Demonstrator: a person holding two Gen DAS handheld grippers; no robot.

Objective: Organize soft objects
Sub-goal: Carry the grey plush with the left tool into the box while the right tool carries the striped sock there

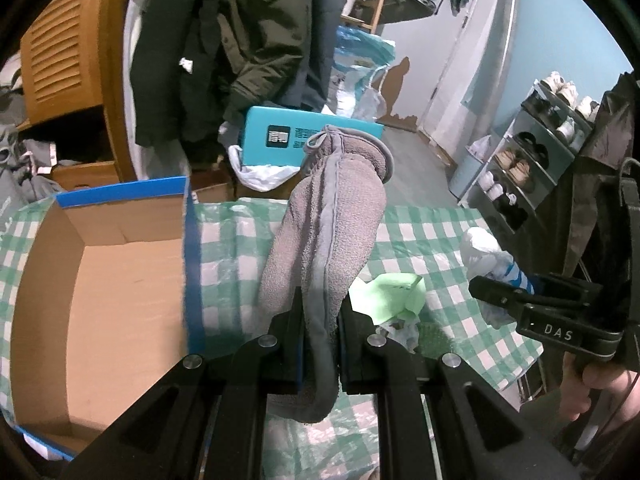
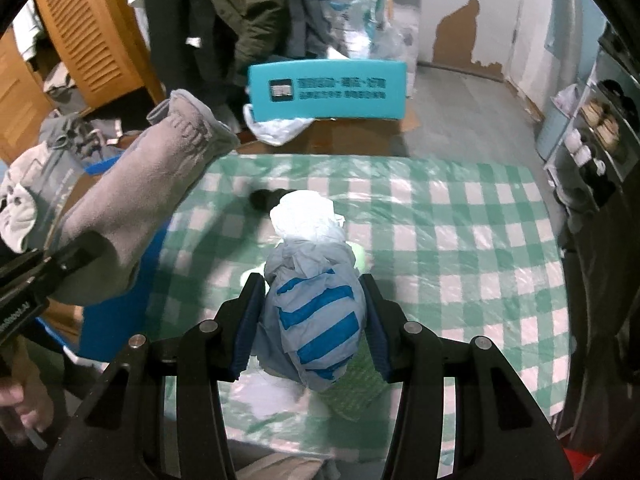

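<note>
My left gripper (image 1: 320, 308) is shut on a grey fleece cloth (image 1: 332, 216), held in the air just right of an open cardboard box with blue edges (image 1: 120, 280). The cloth also shows in the right wrist view (image 2: 136, 196). My right gripper (image 2: 312, 300) is shut on a bundled white and blue-striped cloth (image 2: 316, 320), held over the green checked tablecloth (image 2: 460, 240). The right gripper also shows at the right of the left wrist view (image 1: 496, 292).
A light green cloth (image 1: 396, 292) lies on the table between the grippers. A teal box (image 2: 328, 88) stands beyond the table's far edge. Coats (image 1: 248, 40) hang behind. A shoe rack (image 1: 532, 144) stands at the right.
</note>
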